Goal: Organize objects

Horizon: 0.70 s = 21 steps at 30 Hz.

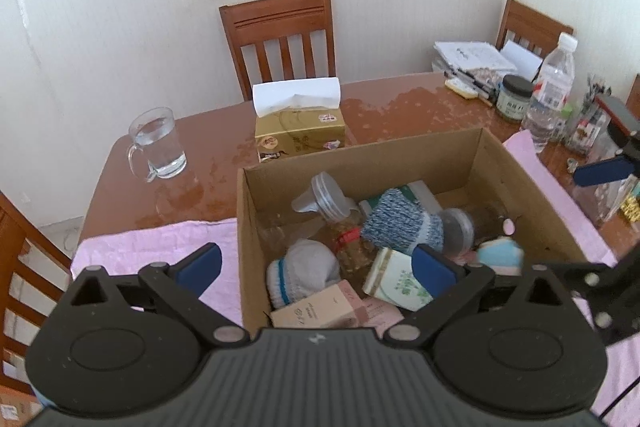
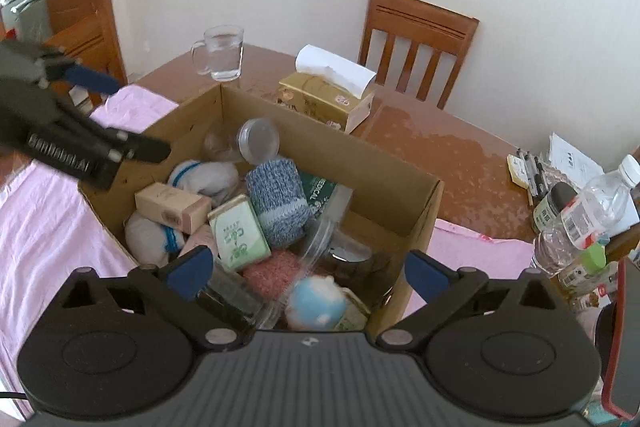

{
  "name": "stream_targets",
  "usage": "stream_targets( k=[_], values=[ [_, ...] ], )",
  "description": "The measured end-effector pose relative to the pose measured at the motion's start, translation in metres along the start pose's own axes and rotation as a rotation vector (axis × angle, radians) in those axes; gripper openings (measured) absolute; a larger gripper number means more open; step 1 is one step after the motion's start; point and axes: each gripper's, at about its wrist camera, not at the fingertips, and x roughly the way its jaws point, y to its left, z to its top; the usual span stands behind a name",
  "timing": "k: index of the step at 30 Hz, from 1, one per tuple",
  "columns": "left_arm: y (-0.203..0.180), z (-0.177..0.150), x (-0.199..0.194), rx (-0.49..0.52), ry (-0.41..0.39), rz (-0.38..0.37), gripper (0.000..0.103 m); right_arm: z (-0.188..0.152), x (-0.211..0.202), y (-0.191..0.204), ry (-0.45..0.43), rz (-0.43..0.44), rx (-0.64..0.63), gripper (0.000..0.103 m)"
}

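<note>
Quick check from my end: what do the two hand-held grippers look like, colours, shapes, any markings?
Both match: the left hand-held gripper and right hand-held gripper have black ribbed bodies, two round black discs, black linkage arms with silver pins, and blue finger pads. White lettering runs along the left one's side. No sleeves show.

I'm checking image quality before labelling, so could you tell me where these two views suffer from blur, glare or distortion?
Left wrist view: fisheye bends the wall edges; daylight glare sheens the table behind the tissue box; the blue-and-white item in the cardboard box is smeared. Right wrist view: dark corners; the left gripper is motion-blurred; the glass mug stays sharp.
</note>
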Motion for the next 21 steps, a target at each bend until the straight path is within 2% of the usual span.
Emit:
stream_targets(
  k=[5,9,15,21],
  values=[
    [-0.008,-0.015,-0.012,-0.032,-0.006,0.012,0.101,0.003,-0.002,-0.001,0.044,-0.044,0.087,0.103],
    [-0.016,-0.028,-0.017,-0.058,0.043,0.061,0.101,0.000,-0.006,-0.002,0.078,-0.055,0.193,0.103],
    [-0.023,-0.042,-0.023,-0.129,0.150,0.076,0.101,-0.017,-0.008,0.000,0.154,-0.095,0.360,0.103],
    [-0.027,-0.042,-0.038,-0.131,0.155,0.103,0.101,-0.026,-0.020,0.009,0.185,-0.105,0.422,0.103]
  ],
)
